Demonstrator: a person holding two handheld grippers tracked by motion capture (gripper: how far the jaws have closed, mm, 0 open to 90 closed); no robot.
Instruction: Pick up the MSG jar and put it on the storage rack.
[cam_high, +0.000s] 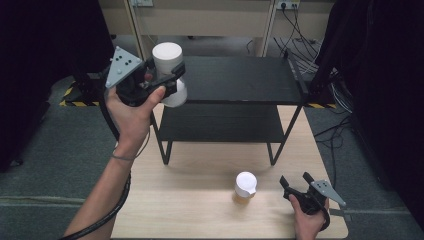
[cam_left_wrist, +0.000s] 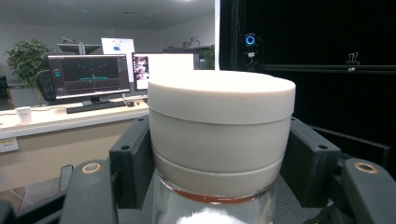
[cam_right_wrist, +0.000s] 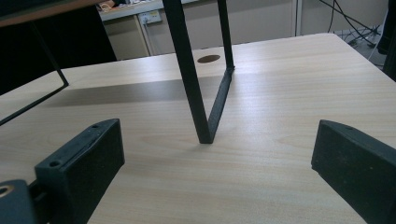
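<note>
Left gripper (cam_high: 167, 80) is clamped on a clear glass jar with a tall white cylindrical lid (cam_high: 168, 60). It holds the jar upright in the air, just off the left front corner of the black two-tier metal shelf's (cam_high: 240, 80) top deck. The jar's long axis is vertical and the deck lies to its right, so I'd expect a sideways move. Right gripper (cam_high: 296, 181) rests on the light wooden table (cam_high: 200, 210) with jaws spread and empty, near a second white-lidded jar of amber liquid (cam_high: 245, 187).
</note>
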